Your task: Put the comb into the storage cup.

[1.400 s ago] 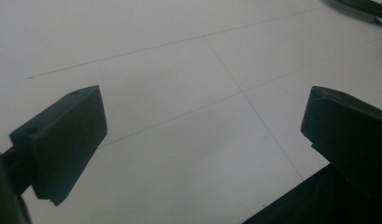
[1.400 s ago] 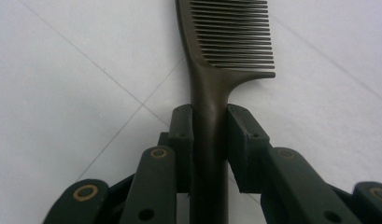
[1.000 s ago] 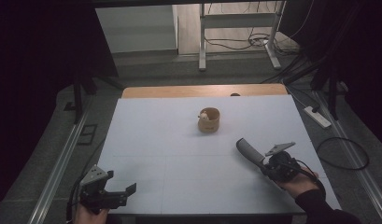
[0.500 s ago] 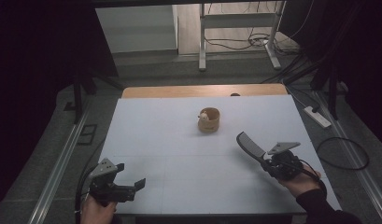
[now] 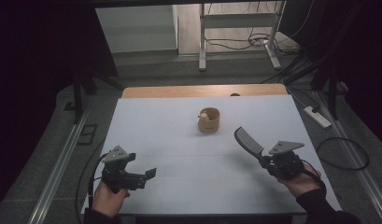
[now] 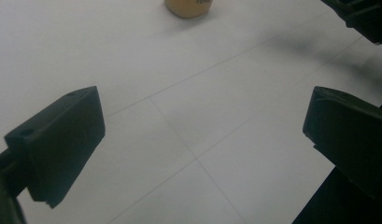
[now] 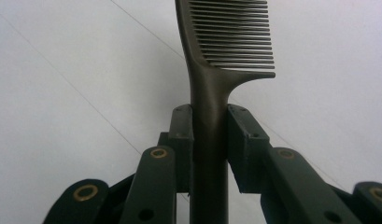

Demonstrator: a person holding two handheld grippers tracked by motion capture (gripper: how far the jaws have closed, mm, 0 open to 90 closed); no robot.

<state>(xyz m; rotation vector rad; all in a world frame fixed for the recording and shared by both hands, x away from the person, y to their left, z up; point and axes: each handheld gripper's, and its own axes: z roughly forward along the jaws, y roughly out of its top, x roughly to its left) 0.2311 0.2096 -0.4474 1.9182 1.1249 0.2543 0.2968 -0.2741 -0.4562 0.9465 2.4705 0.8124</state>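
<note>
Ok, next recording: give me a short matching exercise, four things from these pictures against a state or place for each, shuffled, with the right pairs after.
Things:
1. comb
2. left gripper
3. tan cup
4. right gripper

States or places:
A. jaws wide apart, nothing between them
B. stands alone mid-table on the white table
C. handle clamped, teeth end sticking out free
D. jaws closed on a dark handle

Pairs: 1-C, 2-A, 3-B, 4-D

Dim room, white table (image 5: pixel 156 121), grey floor (image 5: pixel 146 70)
</note>
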